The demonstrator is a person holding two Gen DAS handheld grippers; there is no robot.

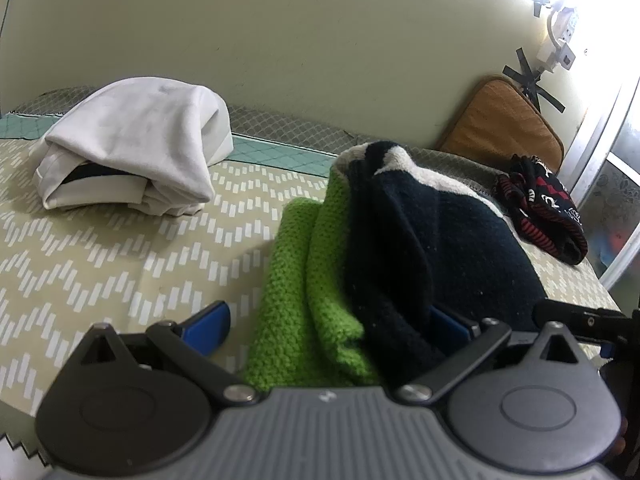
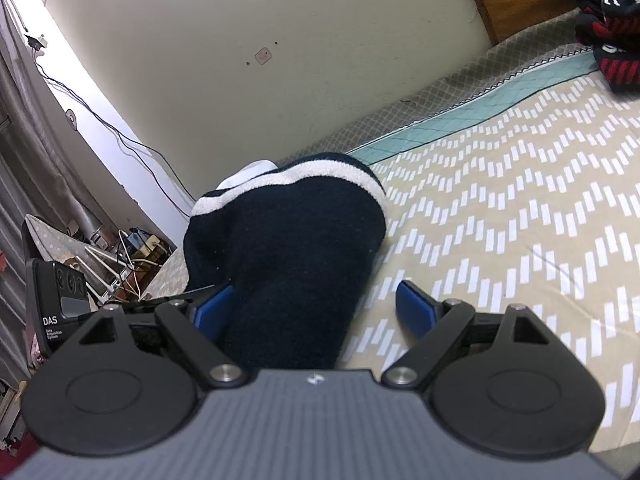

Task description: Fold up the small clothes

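A knitted garment, green [image 1: 296,292] on one side and navy with a white stripe [image 1: 436,248] on the other, lies bunched on the patterned bed. My left gripper [image 1: 328,326] is open, its blue fingers [image 1: 208,326] wide apart with the garment's near edge lying between them. In the right wrist view the navy part [image 2: 288,248] lies between the open fingers [image 2: 416,312] of my right gripper [image 2: 312,312]. The far side of the garment is hidden.
A folded white garment [image 1: 132,148] lies at the far left of the bed [image 1: 100,264]. A black and red garment [image 1: 548,208] lies at the far right, also in the right wrist view [image 2: 612,24]. An orange cushion [image 1: 504,120] leans on the wall. The bed's edge [image 2: 168,268] and floor clutter lie left.
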